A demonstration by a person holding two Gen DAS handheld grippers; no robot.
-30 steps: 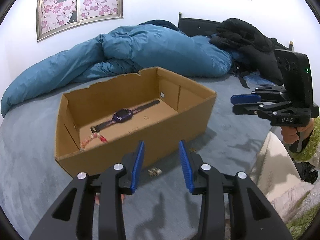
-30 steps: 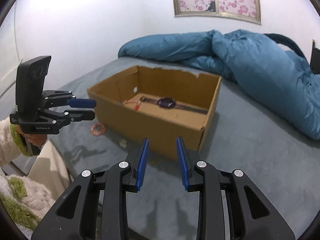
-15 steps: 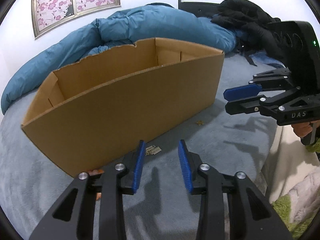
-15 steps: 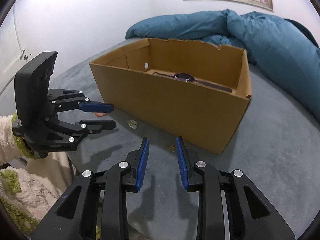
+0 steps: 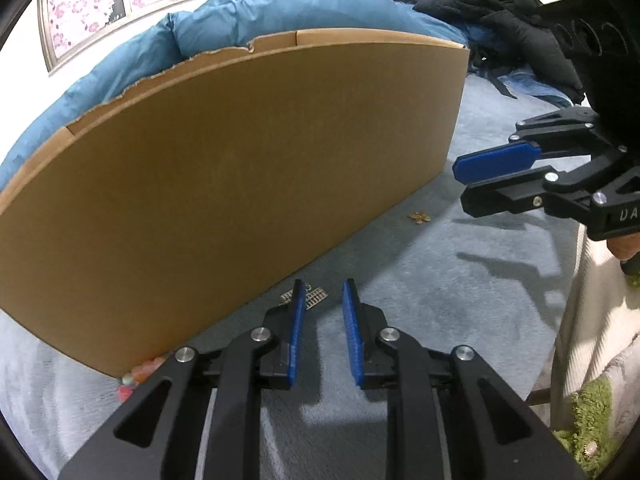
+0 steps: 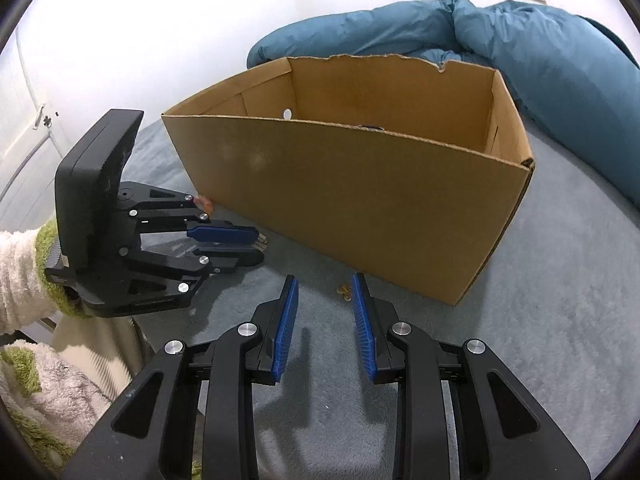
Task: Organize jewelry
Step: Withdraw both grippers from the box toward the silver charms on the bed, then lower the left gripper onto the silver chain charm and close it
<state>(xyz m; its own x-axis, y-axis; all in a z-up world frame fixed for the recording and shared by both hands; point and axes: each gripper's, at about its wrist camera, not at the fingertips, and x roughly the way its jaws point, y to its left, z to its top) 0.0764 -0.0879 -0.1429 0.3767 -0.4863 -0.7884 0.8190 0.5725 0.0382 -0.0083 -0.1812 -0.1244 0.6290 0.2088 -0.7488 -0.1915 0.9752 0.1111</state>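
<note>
A brown cardboard box (image 5: 240, 168) stands on the grey bed cover; it also shows in the right wrist view (image 6: 360, 200). My left gripper (image 5: 322, 300) is open, low over the cover, with a small silver hair clip (image 5: 310, 296) at its fingertips beside the box wall. A small gold piece (image 5: 419, 217) lies further right by the box. My right gripper (image 6: 324, 292) is open, and that gold piece (image 6: 344, 293) lies just ahead between its fingertips. A pink bead bracelet (image 5: 138, 376) peeks out at the box's near left corner.
A blue duvet (image 6: 520, 40) is heaped behind the box. Black clothes (image 5: 500, 12) lie at the back right. The bed's edge and a fluffy cream and green sleeve (image 6: 24, 272) are at the near side.
Both grippers have dropped low and come close to the box's front wall. The watch and beads inside the box have gone out of sight behind the wall. The jaws stay open.
</note>
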